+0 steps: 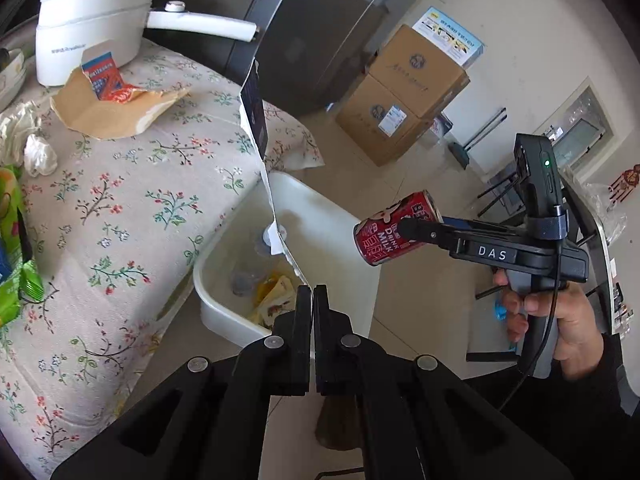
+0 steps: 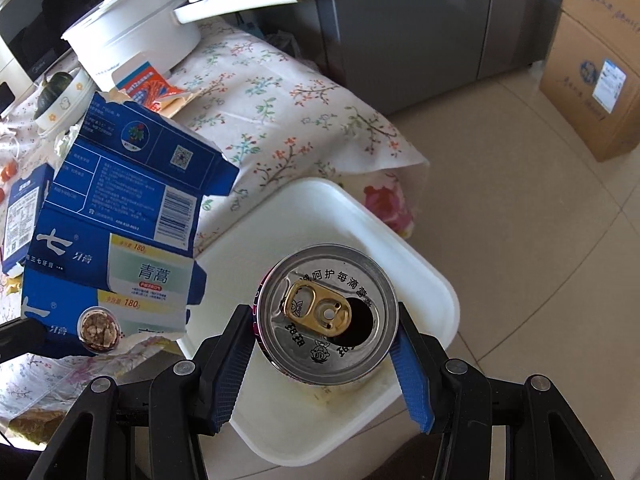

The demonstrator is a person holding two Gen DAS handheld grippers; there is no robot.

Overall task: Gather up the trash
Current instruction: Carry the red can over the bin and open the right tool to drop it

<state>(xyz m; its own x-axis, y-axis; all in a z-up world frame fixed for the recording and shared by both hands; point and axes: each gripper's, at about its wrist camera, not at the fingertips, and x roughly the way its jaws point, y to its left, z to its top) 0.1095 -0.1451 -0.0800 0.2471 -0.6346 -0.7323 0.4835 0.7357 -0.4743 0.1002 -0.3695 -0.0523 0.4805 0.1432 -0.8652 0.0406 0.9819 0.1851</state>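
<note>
My left gripper (image 1: 312, 292) is shut on the lower edge of a torn, flattened blue toothpaste box (image 1: 254, 116), seen edge-on here and rising up from the fingertips. In the right wrist view the same box (image 2: 120, 220) hangs face-on at the left, over the table's edge. My right gripper (image 2: 324, 320) is shut on a red milk drink can (image 2: 328, 312), its opened top facing the camera and the blue pads pressing its sides. The can (image 1: 394, 232) hovers above a white bin (image 2: 440, 280) on the floor. The bin (image 1: 224, 312) holds several bits of trash.
A table with a floral cloth (image 1: 120, 208) carries a white pot (image 1: 92, 28), torn brown paper with a red-blue packet (image 1: 108, 104), crumpled tissue (image 1: 38, 156) and a green packet (image 1: 16, 248). Stacked cardboard boxes (image 1: 404, 96) and a grey fridge (image 2: 420, 20) stand behind the bin.
</note>
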